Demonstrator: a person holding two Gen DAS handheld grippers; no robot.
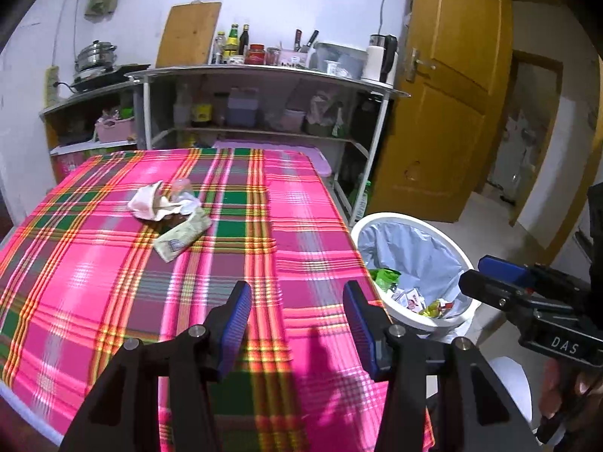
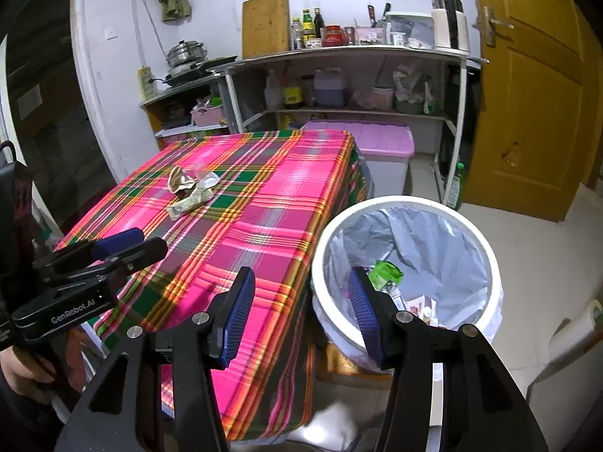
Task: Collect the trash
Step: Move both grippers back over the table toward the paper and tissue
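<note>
A small pile of trash lies on the pink plaid tablecloth (image 1: 113, 293): a crumpled white-pink wrapper (image 1: 149, 203), a clear plastic cup (image 1: 181, 190) and a flattened greenish packet (image 1: 183, 236). The pile also shows in the right wrist view (image 2: 190, 188). A white bin with a grey liner (image 2: 407, 260) stands on the floor at the table's right side and holds wrappers (image 1: 410, 295). My left gripper (image 1: 297, 320) is open and empty above the table's near part. My right gripper (image 2: 301, 309) is open and empty over the gap between table edge and bin.
A metal shelf rack (image 1: 264, 75) with bottles, jars and a kettle stands behind the table. A pink-lidded storage box (image 2: 380, 143) sits on the floor by it. A wooden door (image 1: 452, 86) is at the right. A white stool (image 1: 512, 380) is near the bin.
</note>
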